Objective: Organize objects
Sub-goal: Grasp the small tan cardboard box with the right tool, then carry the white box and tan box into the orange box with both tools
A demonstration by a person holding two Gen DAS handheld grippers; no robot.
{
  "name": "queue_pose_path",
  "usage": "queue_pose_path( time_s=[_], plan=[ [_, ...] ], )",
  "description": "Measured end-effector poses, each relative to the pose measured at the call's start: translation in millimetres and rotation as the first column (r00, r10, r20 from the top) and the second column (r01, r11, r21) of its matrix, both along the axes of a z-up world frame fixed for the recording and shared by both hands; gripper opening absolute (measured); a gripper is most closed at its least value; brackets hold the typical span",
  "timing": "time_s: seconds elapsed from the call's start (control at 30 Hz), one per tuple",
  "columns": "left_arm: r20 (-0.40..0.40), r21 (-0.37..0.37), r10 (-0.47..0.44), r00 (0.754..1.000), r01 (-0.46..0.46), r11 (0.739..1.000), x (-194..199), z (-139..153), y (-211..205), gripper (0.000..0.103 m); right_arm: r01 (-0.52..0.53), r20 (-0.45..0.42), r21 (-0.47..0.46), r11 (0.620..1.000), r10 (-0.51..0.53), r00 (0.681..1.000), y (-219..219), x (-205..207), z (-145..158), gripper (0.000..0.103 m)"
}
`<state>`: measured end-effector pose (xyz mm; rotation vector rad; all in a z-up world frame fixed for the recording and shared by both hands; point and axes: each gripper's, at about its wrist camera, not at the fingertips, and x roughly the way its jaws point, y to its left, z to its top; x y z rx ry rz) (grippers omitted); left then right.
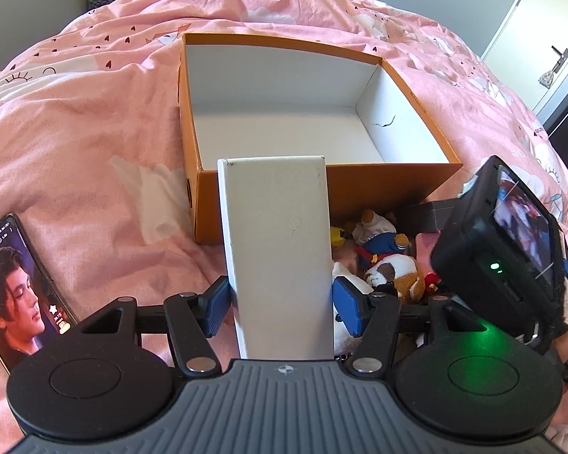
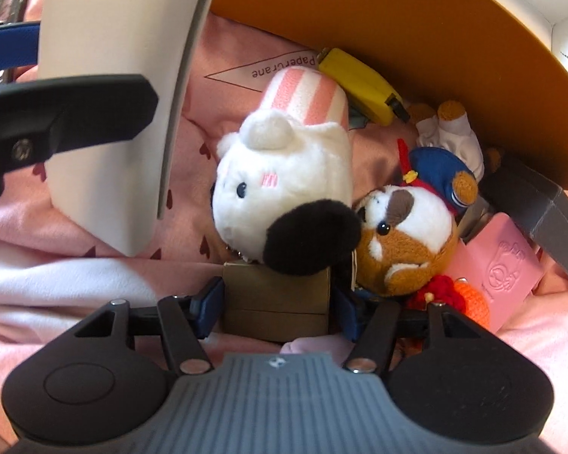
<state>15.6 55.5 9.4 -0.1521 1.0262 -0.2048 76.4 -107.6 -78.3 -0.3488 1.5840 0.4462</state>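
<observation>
My left gripper point(image 1: 282, 304) is shut on a long white box point(image 1: 280, 249) and holds it upright just in front of the empty orange cardboard box point(image 1: 382, 185). The white box also shows in the right wrist view point(image 2: 106, 113). My right gripper point(image 2: 276, 306) is shut on a small brown box point(image 2: 276, 302) among a pile of toys: a white plush with a pink striped hat point(image 2: 284, 166), a brown-and-white plush point(image 2: 405, 238), a blue-capped doll point(image 2: 443, 174) and a yellow object point(image 2: 359, 83).
A phone point(image 1: 15, 283) with a lit screen lies on the pink bedspread point(image 1: 94, 132) at the left. A pink card case point(image 2: 507, 265), a grey box point(image 2: 549, 223) and an orange crochet piece point(image 2: 469, 299) lie right of the toys. A door point(image 1: 541, 38) is at the far right.
</observation>
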Motion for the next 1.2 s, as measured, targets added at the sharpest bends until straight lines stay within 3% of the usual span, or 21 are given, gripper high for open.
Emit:
queue_pose_path(
  time_s=[0.33, 0.47, 0.63, 0.8, 0.9, 1.0, 1.1, 1.2],
  plan=[
    [0.053, -0.019, 0.018, 0.998, -0.017, 1.000, -1.0, 25.7, 9.9, 0.067, 0.045, 0.069, 0.190, 0.981, -0.059, 0.996, -33.9, -7.6, 78.2, 0.062],
    [0.090, -0.005, 0.022, 0.996, -0.022, 1.000, 2.7, 40.4, 10.6, 0.067, 0.052, 0.139, 0.258, 0.965, -0.091, 0.986, -40.0, -14.4, 108.8, 0.062],
    [0.114, -0.007, -0.011, 0.993, 0.012, 1.000, 18.9, 60.8, 10.7, 0.067, 0.058, 0.257, 0.333, 0.941, -0.149, 0.955, -33.7, 11.4, 145.9, 0.062],
    [0.119, 0.020, -0.071, 0.990, 0.069, 0.997, 56.1, 87.5, 5.9, 0.067, 0.075, 0.365, 0.394, 0.916, -0.231, 0.902, -48.5, 30.5, 186.2, 0.062],
    [0.075, 0.061, -0.112, 0.991, 0.108, 0.992, 89.3, 94.1, -2.5, 0.067, 0.091, 0.414, 0.426, 0.900, -0.284, 0.865, -54.8, 49.5, 200.0, 0.062],
    [-0.022, 0.098, -0.156, 0.988, 0.157, 0.983, 125.0, 87.2, -13.1, 0.067, 0.124, 0.438, 0.443, 0.888, -0.334, 0.835, -59.7, 75.4, 197.4, 0.062],
    [-0.120, 0.163, -0.188, 0.975, 0.206, 0.965, 154.7, 70.0, -25.6, 0.067, 0.182, 0.404, 0.453, 0.873, -0.382, 0.831, -68.3, 99.6, 179.4, 0.062],
    [-0.185, 0.253, -0.225, 0.957, 0.267, 0.930, 173.6, 46.7, -42.2, 0.067, 0.236, 0.347, 0.465, 0.853, -0.420, 0.838, -77.2, 119.9, 146.6, 0.062]
  ],
)
